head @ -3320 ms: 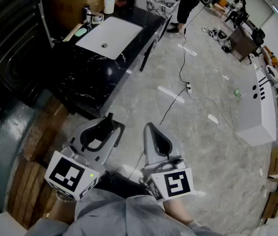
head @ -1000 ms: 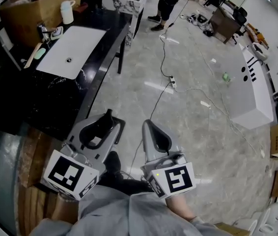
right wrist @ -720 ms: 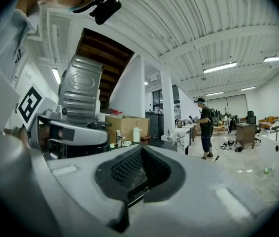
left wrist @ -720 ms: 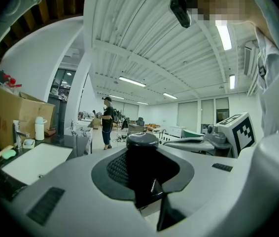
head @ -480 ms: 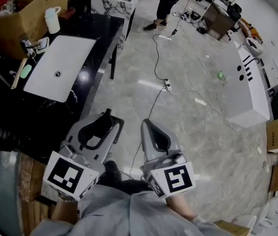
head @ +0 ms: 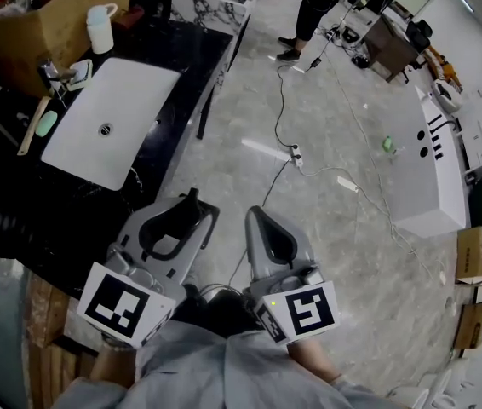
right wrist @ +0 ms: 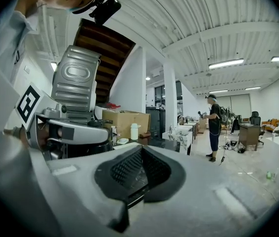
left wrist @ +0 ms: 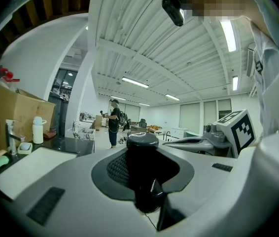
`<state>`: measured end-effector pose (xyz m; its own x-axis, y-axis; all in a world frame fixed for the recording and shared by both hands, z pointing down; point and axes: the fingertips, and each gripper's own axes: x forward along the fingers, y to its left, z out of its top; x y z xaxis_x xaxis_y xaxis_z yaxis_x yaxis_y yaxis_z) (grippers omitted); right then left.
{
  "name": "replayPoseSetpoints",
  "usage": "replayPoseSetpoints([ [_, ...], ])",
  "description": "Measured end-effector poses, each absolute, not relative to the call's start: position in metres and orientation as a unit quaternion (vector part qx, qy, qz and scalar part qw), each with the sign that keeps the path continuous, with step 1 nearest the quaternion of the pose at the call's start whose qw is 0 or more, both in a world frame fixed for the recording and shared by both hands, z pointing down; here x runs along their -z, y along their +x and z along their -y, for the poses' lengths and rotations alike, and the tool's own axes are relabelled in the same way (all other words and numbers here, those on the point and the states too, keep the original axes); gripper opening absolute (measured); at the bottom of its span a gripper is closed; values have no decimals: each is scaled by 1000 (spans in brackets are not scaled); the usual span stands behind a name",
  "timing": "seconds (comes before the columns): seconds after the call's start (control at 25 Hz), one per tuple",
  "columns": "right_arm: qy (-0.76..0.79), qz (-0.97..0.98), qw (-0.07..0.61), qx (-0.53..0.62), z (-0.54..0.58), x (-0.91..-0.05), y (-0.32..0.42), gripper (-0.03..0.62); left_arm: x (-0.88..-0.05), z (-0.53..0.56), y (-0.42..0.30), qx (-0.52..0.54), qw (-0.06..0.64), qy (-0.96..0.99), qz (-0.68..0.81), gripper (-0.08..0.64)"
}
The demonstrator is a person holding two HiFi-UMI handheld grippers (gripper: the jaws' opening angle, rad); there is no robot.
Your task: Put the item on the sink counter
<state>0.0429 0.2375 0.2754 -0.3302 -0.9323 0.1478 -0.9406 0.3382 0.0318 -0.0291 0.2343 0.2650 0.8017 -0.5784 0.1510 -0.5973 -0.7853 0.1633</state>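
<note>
Left hand-held gripper (head: pixel 178 218) was clamped on the black item (left wrist: pixel 141 157), held over the floor (head: pixel 326 169). My right hand-held gripper (head: pixel 258 220) hung beside it, jaws together and empty. The sink counter (head: pixel 192 34) lay at about ten o'clock, well apart. As I judged it, the step called for closing in and choosing bare dark top clear of the white basin (head: pixel 113 109). I should release only once the item rested there.
</note>
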Motion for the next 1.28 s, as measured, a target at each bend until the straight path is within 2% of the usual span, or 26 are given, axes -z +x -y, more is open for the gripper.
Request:
replayPoseSetpoints([
  [0.48, 562, 823, 75, -37, -202, -285, 47, -3, -276, -202, -28, -48, 113, 937, 327, 94],
  [0.68, 551, 831, 75, -34, -177, -283, 61, -3, -273, -180, -11, -43, 111, 935, 335, 94],
  [0.84, 534, 842, 80, -22, -155, -284, 75, -3, -272, -154, 2, -40, 65, 936, 344, 94],
  [1.0, 519, 851, 74, -22, -126, -281, 98, -3, -268, -131, 25, -37, 92, 925, 367, 94],
  [1.12, 501, 862, 71, -18, -103, -279, 114, -3, -266, -108, 39, -40, 65, 921, 381, 94],
  [1.28, 480, 874, 69, -23, -74, -272, 137, -3, -259, -84, 63, -43, 65, 912, 402, 94],
])
